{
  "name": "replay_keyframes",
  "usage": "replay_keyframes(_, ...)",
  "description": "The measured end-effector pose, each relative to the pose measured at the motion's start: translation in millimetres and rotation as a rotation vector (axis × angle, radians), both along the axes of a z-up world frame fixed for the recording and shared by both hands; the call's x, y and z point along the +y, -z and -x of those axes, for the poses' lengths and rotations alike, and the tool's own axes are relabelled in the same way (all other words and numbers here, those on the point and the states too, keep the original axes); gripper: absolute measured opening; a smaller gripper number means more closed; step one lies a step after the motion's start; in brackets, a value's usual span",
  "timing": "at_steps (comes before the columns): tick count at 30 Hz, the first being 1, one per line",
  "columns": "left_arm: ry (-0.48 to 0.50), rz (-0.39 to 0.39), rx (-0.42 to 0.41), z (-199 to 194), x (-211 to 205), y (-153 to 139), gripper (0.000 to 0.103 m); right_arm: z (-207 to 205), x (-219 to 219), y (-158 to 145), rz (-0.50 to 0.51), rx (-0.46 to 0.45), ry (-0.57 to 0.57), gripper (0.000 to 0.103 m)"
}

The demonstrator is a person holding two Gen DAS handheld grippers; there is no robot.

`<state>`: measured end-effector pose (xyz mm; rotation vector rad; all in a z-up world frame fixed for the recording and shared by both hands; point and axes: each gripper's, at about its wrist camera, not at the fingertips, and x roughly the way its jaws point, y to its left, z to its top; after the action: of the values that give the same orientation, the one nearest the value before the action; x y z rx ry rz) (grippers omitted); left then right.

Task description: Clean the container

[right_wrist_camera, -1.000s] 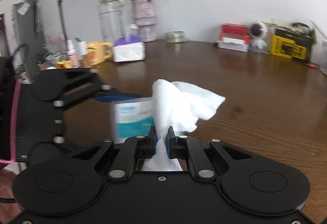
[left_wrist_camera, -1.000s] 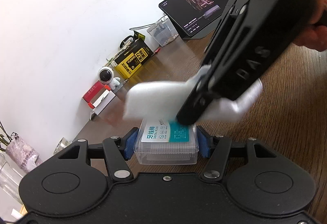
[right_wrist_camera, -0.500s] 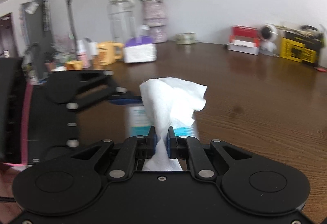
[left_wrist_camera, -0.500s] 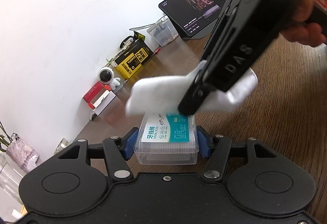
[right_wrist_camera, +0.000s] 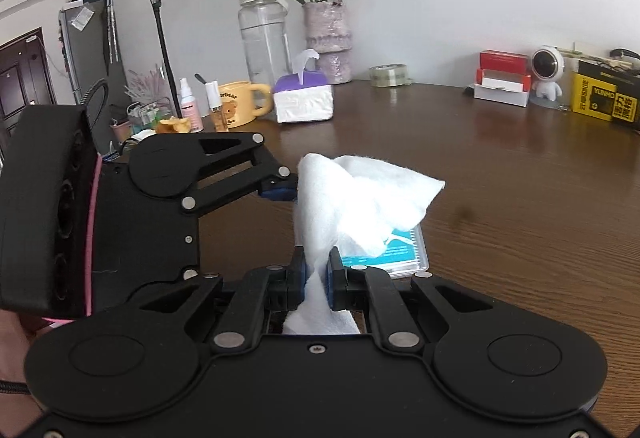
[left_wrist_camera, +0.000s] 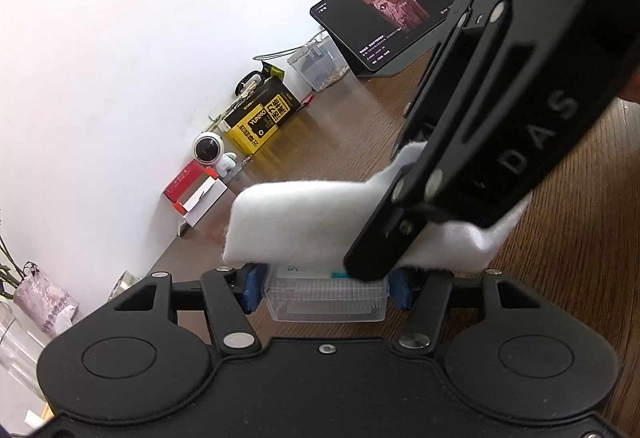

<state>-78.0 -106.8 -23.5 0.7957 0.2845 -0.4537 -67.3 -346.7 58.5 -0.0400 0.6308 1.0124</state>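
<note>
Both pairs of jaws are clamped on something. At the bottom centre of the left wrist view, the left gripper (left_wrist_camera: 326, 288) has its blue pads pressed against the two short sides of a small clear plastic rectangular container with a white and teal label on its lid (left_wrist_camera: 328, 298), holding it just over or on the dark brown wooden tabletop (left_wrist_camera: 560, 278); which of the two cannot be told. In the right wrist view the right gripper (right_wrist_camera: 317, 270) pinches a crumpled white tissue (right_wrist_camera: 360, 198) at low centre, its loose end fanning up and to the right.

That tissue lies across the container's lid: in the left wrist view it covers nearly all of the label, and in the right wrist view only the teal right-hand part of the lid (right_wrist_camera: 400, 252) shows beneath the paper, at centre right.

As a judgement, the wiping of the lid is under way, not finished. The lid is the only face the tissue touches; the clear side walls carry no paper against them, and the underside is hidden. No dirt or smear can be made out on the plastic, so how clean the lid is cannot be told. Left to do, probably: the sides, perhaps the base, then setting the container down.
</note>
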Motion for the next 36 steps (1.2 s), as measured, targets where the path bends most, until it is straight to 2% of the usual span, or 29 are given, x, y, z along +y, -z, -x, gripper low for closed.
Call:
replay_keyframes(8,0.002,-0.001,0.002,-1,1,0,0.057,-25,-19,10,0.036,0.033,0.114,0.009)
replay_keyframes(22,0.004,0.001,0.007,5,-1,1,0.057,-57,-4,-1,0.03,-0.004,0.11,0.009)
replay_keyframes(31,0.006,-0.006,-0.001,16,0,0,0.057,-40,-26,15,0.047,0.046,0.126,0.009)
replay_keyframes(36,0.006,-0.011,-0.006,14,3,-1,0.057,-46,-22,10,0.041,0.035,0.12,0.009)
